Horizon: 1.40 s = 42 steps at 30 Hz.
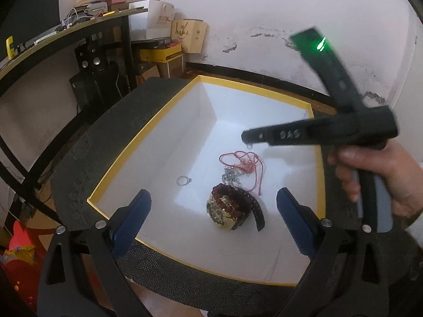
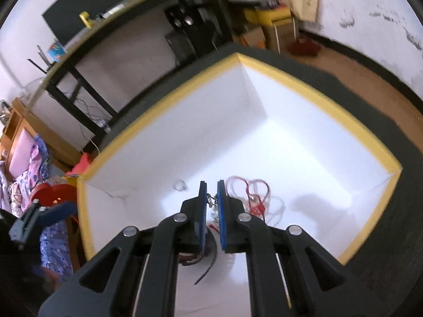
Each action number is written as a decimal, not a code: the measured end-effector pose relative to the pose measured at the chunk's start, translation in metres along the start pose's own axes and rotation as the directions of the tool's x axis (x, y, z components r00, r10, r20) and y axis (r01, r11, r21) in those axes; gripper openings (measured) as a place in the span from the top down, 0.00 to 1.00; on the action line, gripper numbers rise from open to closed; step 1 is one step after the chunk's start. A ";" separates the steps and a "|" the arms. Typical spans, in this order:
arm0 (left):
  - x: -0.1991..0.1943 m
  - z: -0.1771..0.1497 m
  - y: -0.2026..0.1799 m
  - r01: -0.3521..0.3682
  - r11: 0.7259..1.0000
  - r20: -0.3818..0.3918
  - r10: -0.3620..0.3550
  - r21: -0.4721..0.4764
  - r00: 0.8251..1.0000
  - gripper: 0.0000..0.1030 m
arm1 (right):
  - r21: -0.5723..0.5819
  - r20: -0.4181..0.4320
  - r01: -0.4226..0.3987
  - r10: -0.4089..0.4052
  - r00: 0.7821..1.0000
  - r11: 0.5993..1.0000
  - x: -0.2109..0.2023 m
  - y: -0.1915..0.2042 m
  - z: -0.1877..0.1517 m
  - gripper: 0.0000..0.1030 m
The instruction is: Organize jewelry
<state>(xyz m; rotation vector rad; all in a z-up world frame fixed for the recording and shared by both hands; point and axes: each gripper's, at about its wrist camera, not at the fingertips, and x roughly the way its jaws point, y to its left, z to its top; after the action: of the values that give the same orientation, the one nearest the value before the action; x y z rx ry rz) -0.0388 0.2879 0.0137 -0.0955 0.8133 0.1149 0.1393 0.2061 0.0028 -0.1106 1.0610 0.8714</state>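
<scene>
We see the right gripper [image 2: 211,185] with its blue pads drawn nearly together, only a narrow slit between them. Links of a silver chain [image 2: 211,200] show through that slit, but we cannot tell whether the pads pinch the chain or merely hang above it. From the left wrist camera the same gripper [image 1: 247,138] reaches in over the box from the right, a small pale thing at its tip too blurred to name, a person's hand [image 1: 375,182] wrapped around its handle.

The left gripper [image 1: 212,206] stands wide open, its two blue ribbed pads [image 1: 132,219] well apart and holding nothing, poised over the near edge of the box.

Between those pads, on the white floor of the yellow-rimmed black box [image 1: 124,155], lies the jewelry: a gold bangle [image 1: 224,215] ringed by a dark red beaded bracelet [image 1: 230,198], with a black strap [image 1: 253,208] curving against them. Just beyond lie the silver chain [image 1: 232,175] and a tangled red cord necklace [image 1: 246,163], touching each other. A small silver ring [image 1: 183,180] sits apart to the left.
</scene>
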 end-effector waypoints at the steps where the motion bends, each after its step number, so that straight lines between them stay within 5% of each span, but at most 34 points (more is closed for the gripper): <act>1: 0.001 0.000 0.001 -0.007 1.000 -0.001 0.007 0.005 1.000 0.09 | 0.013 -0.012 0.005 -0.005 1.000 1.000 0.004 -0.003 0.001 0.92; 8: 0.003 0.004 0.003 -0.008 1.000 -0.004 0.008 -0.009 1.000 0.09 | 0.092 -0.065 0.043 -0.037 0.997 0.995 0.022 -0.014 0.004 0.87; 10: 0.002 0.004 0.002 -0.006 1.000 0.001 0.006 -0.004 1.000 0.09 | 0.086 -0.044 0.046 -0.043 0.998 0.995 0.021 -0.011 0.004 0.40; 11: 0.001 0.004 0.001 -0.006 1.000 0.002 0.006 -0.003 1.000 0.09 | 0.075 -0.033 0.046 -0.043 0.999 0.996 0.019 -0.008 0.005 0.36; 15: 0.000 0.003 0.001 -0.006 1.000 0.006 0.006 -0.001 1.000 0.09 | 0.084 -0.009 0.056 -0.056 0.998 0.995 0.015 -0.009 0.009 0.33; 22: -0.012 0.011 -0.012 -0.007 1.000 0.031 0.007 0.022 0.999 0.09 | 0.050 0.162 0.089 -0.096 0.982 0.995 -0.045 -0.008 0.009 0.32; 25: -0.020 0.017 -0.025 -0.001 0.999 0.051 -0.001 0.042 0.999 0.09 | 0.042 0.228 0.121 -0.127 0.965 0.992 -0.081 -0.013 0.003 0.13; 28: -0.029 0.024 -0.043 0.006 0.998 0.071 -0.011 0.066 0.997 0.06 | 0.062 0.267 0.153 -0.164 0.950 0.986 -0.114 -0.024 -0.010 0.07; 42: -0.054 0.020 -0.183 0.147 0.954 0.079 -0.173 0.262 0.982 0.06 | 0.252 0.330 0.356 -0.425 0.843 0.900 -0.243 -0.114 -0.141 0.07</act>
<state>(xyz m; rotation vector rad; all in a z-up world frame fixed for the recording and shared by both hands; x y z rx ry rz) -0.0361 0.1054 0.0745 0.0872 0.7095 -0.1382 0.0665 -0.0756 0.0878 -0.0027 0.7108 0.3941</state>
